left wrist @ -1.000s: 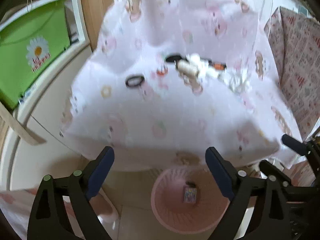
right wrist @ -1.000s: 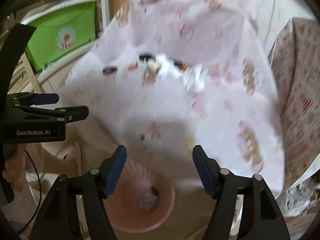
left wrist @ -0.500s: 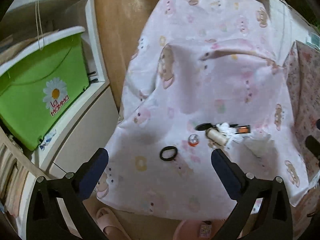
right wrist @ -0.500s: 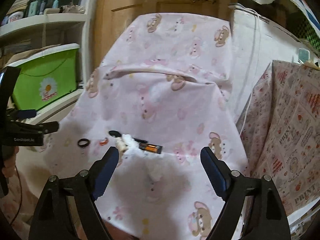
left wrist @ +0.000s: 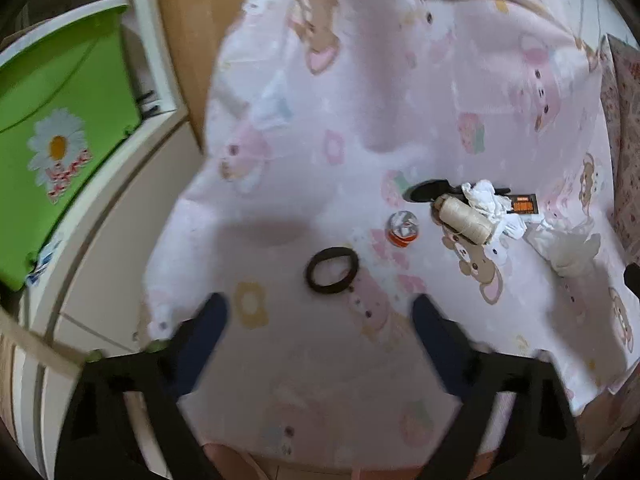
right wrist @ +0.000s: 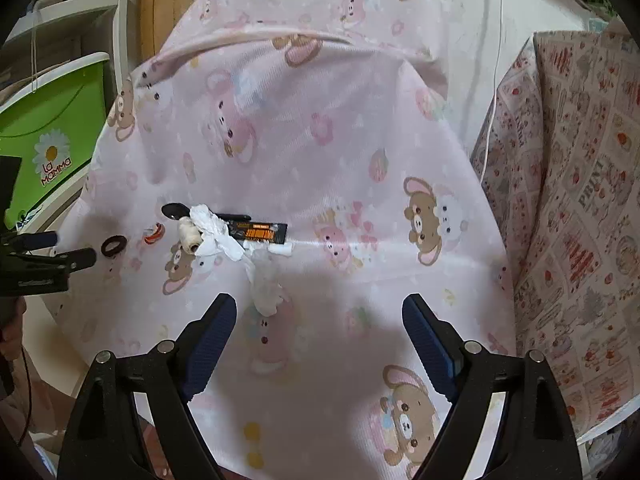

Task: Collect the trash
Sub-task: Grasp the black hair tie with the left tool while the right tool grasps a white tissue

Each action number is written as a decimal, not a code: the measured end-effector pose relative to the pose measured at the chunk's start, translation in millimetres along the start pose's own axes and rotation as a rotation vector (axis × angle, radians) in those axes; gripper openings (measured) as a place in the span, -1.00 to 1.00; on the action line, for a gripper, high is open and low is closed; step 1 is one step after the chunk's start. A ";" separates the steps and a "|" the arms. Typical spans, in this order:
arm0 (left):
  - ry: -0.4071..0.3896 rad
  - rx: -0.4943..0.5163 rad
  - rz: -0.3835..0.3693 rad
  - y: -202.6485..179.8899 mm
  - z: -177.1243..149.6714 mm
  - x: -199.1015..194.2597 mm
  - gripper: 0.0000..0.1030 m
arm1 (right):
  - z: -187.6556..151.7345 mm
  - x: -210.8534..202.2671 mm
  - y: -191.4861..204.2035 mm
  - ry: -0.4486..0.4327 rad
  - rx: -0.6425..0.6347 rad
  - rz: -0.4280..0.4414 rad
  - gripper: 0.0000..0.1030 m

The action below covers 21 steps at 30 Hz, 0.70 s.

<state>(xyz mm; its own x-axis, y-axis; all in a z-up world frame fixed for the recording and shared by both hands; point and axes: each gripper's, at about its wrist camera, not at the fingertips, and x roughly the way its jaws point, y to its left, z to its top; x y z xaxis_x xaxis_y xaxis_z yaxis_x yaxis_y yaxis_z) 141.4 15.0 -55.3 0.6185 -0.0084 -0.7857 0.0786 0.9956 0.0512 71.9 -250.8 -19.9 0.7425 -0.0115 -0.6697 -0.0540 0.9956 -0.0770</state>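
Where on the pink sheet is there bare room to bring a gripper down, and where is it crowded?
Free: the sheet right of the orange-black packet, toward the patterned cloth, and in front of the right gripper. Crowded: the row from hair tie through thread spool to crumpled tissue.

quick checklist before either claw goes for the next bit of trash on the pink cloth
1. Left claw open, nothing between its fingers: ok; it has just been closing a little.
2. Right claw open and empty: ok.
3. Crumpled tissue just ahead of the right claw, nothing on top: ok.
4. Black ring lies apart from the thread spool: ok.
5. Second tissue free of the spool and the black stick: not ok, they touch.
6. Bin in view for the drop: not ok.
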 end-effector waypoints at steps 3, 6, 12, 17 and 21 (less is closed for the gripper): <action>0.014 -0.005 -0.029 -3.0 1.9 11.7 0.32 | -2.8 5.6 0.8 0.016 -0.010 -0.003 0.68; 0.014 -0.007 -0.006 -5.9 2.4 19.6 0.32 | -4.1 8.2 3.4 0.021 -0.022 -0.002 0.68; 0.035 -0.035 0.008 -5.4 1.9 30.8 0.32 | -2.6 8.9 9.2 0.009 -0.053 -0.014 0.68; 0.047 -0.046 -0.021 -1.9 1.4 34.9 0.02 | -0.2 12.7 8.6 0.031 -0.034 0.016 0.68; 0.048 -0.031 -0.029 -3.3 4.0 33.3 -0.75 | 1.0 14.5 10.3 0.027 -0.040 0.008 0.68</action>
<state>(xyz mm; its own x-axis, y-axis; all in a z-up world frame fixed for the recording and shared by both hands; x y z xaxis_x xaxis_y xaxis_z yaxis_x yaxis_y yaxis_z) 164.8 11.1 -79.2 0.5779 -0.0336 -0.8154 0.0713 0.9974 0.0095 82.7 -240.6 -29.6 0.7235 -0.0068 -0.6903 -0.0865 0.9912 -0.1004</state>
